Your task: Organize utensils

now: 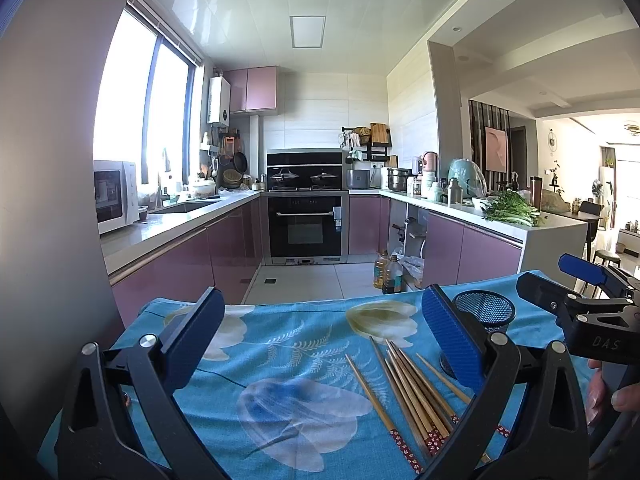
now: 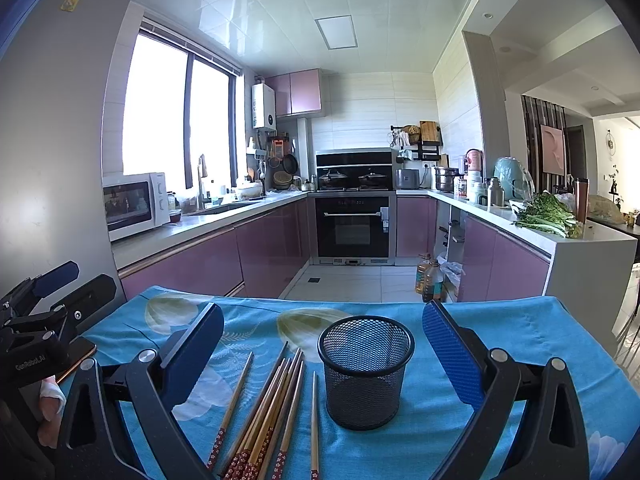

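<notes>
Right wrist view: my right gripper [image 2: 322, 354] is spread wide and empty above the blue flowered cloth [image 2: 500, 324]. Between its fingers stands the black mesh cup [image 2: 366, 372] upright; the chopsticks [image 2: 272, 412] lie just left of it. My left gripper [image 1: 320, 340] is also spread, holding nothing.

In the left wrist view, the left gripper's [image 1: 324, 336] right finger hides the lower left side of the mesh cup [image 1: 485, 307], and its black arm covers the handle ends of several chopsticks [image 1: 404, 388]. In the right wrist view, the bottom edge cuts off the chopsticks' [image 2: 272, 412] patterned ends, so their count cannot be told. The hand [image 1: 614, 390] at the right edge shows only fingertips. The label on the refrigerator [image 2: 52, 120] is too small to read.
</notes>
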`<control>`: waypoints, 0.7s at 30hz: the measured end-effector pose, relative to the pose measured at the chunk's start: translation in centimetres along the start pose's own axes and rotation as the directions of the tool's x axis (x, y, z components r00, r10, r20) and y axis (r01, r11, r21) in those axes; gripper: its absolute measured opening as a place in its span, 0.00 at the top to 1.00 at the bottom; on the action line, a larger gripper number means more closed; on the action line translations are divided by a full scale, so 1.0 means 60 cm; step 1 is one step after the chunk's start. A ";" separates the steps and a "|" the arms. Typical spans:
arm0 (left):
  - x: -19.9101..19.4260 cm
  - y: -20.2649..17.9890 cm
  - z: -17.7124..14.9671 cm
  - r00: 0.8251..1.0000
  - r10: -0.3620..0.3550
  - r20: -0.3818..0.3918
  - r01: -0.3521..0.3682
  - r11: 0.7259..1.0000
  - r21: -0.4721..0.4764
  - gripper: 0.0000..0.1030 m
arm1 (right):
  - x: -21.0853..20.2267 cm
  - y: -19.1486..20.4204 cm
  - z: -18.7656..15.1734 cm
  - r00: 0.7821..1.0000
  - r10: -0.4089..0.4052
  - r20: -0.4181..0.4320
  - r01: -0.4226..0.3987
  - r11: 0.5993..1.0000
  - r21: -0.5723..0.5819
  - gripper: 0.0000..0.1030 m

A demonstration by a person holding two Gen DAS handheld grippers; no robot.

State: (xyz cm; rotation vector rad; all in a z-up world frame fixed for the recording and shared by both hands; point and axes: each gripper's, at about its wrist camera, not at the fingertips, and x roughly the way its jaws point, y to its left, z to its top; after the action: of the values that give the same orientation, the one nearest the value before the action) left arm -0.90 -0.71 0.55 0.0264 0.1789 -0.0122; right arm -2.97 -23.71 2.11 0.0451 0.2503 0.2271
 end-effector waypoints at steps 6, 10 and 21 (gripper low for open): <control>0.000 0.000 0.000 1.000 0.001 0.000 -0.001 1.000 0.001 0.06 | 0.001 -0.004 -0.001 1.000 0.000 0.000 0.000 1.000 0.002 0.07; 0.001 0.001 0.000 1.000 -0.001 0.001 0.001 1.000 -0.001 0.06 | 0.001 -0.004 -0.002 1.000 -0.001 0.001 0.001 1.000 0.002 0.07; 0.001 0.000 0.000 1.000 -0.002 0.000 0.002 1.000 0.000 0.06 | 0.001 -0.005 -0.002 1.000 -0.001 0.000 0.001 1.000 0.004 0.07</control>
State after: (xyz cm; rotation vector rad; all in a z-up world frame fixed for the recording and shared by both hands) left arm -0.85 -0.68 0.52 0.0265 0.1786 -0.0137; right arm -2.88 -23.95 1.94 0.0490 0.2503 0.2258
